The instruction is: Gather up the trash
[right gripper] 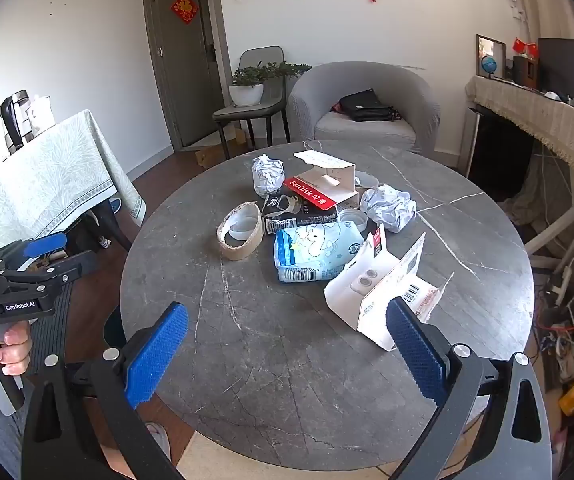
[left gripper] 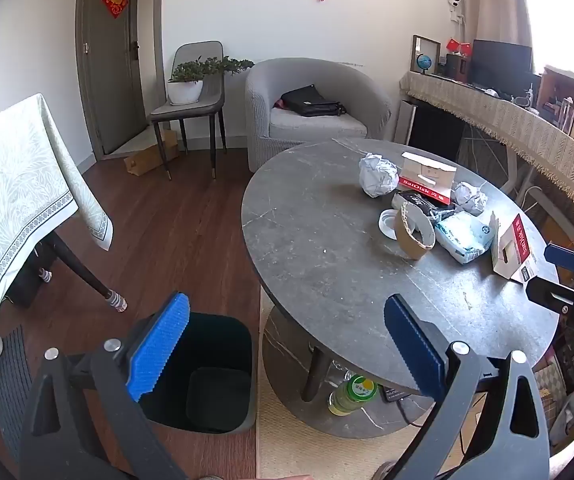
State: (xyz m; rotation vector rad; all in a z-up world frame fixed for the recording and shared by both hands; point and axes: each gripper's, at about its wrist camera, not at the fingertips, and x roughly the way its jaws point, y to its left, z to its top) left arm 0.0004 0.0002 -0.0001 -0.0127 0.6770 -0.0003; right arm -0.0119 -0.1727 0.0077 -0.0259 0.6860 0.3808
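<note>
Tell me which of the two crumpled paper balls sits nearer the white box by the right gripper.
The paper ball on the right, next to the plastic lid, is nearer the white box. The other paper ball lies at the far left of the pile, beyond the red-edged box.

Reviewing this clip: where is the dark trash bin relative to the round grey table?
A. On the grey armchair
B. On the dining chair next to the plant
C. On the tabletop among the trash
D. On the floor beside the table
D: the left wrist view shows the trash bin standing open on the wooden floor, just beside the round table.
</note>
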